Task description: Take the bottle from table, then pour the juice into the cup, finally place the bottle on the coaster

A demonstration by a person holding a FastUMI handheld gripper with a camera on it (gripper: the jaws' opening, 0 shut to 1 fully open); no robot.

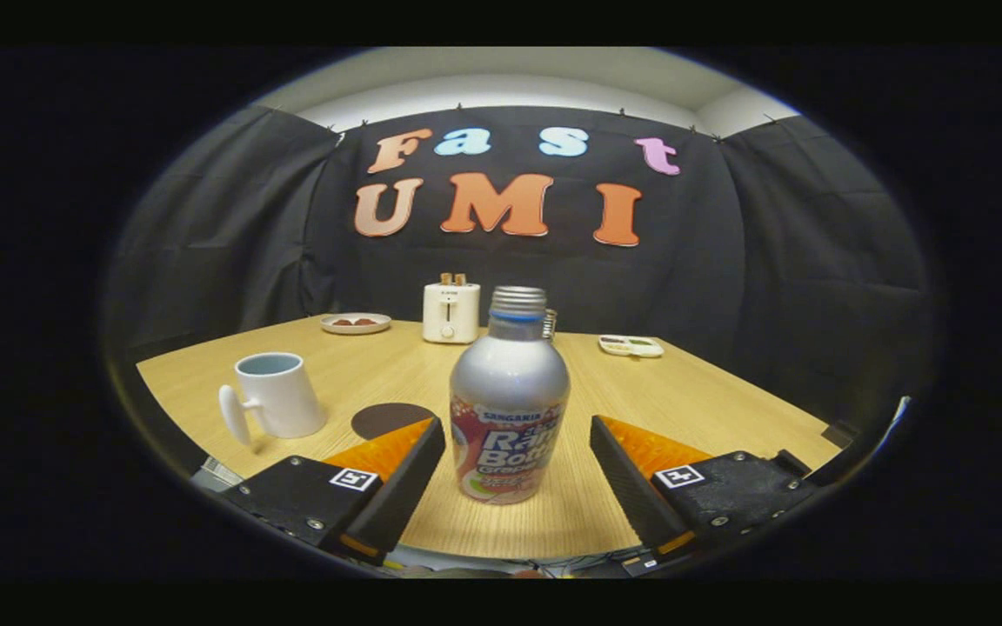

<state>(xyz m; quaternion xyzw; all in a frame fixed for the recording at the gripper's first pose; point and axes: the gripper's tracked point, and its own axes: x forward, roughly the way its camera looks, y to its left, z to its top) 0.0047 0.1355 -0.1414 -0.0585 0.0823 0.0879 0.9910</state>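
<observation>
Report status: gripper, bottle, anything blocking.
Gripper open, fingers either side of the silver metal bottle, not touching. Bottle upright on wooden table, cap on. White mug and dark round coaster ahead left, nothing between.

My hand-held gripper (517, 452) stands spread wide around the bottle (509, 409), brushed matt metal with a glossy printed label. At ten o'clock, the cup (279, 396) looks smooth glazed ceramic. The table (692, 400) is light matt wood-grain.

Bottle (509, 409) stands between the parted gripper (518, 443) fingers, cup (279, 396) left.
</observation>
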